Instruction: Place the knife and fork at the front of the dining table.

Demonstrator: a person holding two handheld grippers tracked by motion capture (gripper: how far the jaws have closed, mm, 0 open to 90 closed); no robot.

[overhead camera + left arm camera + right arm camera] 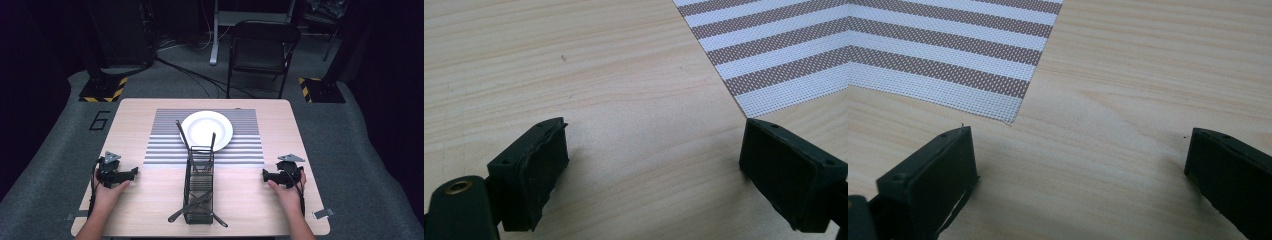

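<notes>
Left tool [134, 172], right tool [265, 175] wide open, empty; caddy [199, 187] utensils indistinct.

Table [150, 112] layout: placemat [167, 135] on the far-centre part, plate [206, 130] on it, slightly right of mat centre. Wire caddy [199, 187] stands at table centre, running from the mat's near edge toward the person; cutlery in it, handles sticking out at both ends, far ones overlapping the plate. Left gripper [131, 173] on the table left of the caddy, right gripper [266, 175] right of it, both well apart from it, near the mat's near corners. Chair [262, 47] on the floor behind the table.
</notes>
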